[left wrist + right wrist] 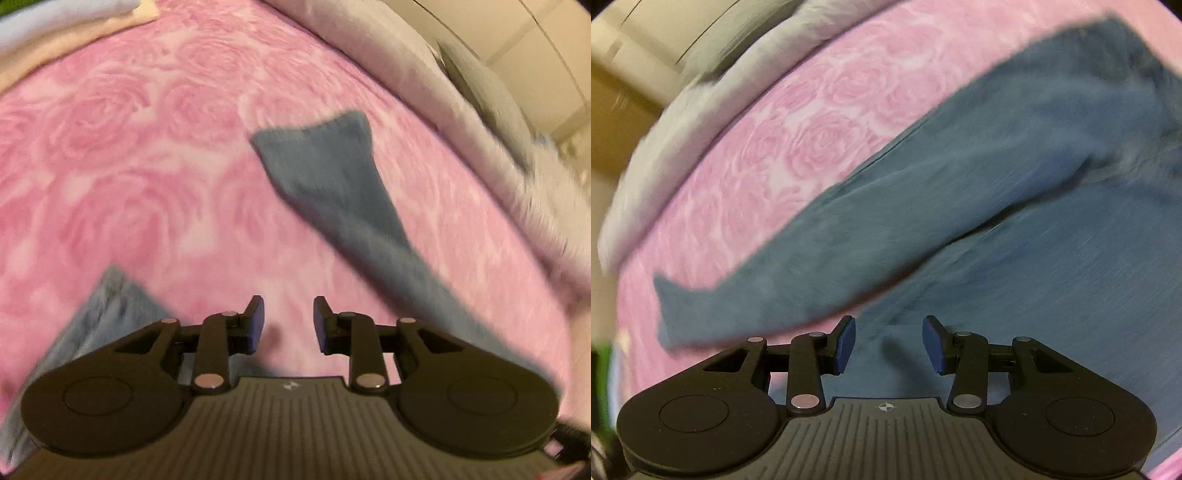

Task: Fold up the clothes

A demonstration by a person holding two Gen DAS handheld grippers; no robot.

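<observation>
Blue garment (1015, 206) is laid out on the pink rose-pattern blanket (147, 166) covering the bed. From the right wrist view the body is seen spread under the claw, with one sleeve (820, 254) stretched out to the left, cuff end near the blanket edge. From the left wrist view the same sleeve (332, 192) is seen running diagonally, and a corner of the garment (107, 314) shows at lower left.

Left claw (289, 325): jaws spread, nothing pinched, hovering over bare blanket between the corner and the sleeve. Right claw (888, 345): jaws spread, nothing pinched, held over the garment body just beside the sleeve root.

Both frames are motion-blurred, so exact contact with the cloth cannot be told.

Step judged: early, garment laid flat, no fold seen as made; a sleeve fold-in looks to be set up. Next move judged: sleeve to be pinched near the cuff, lifted and carried across the body, with the body kept from dragging.

A folded light stack (55, 33) sits at far left; a grey fluffy blanket (406, 74) lies along the far edge.
</observation>
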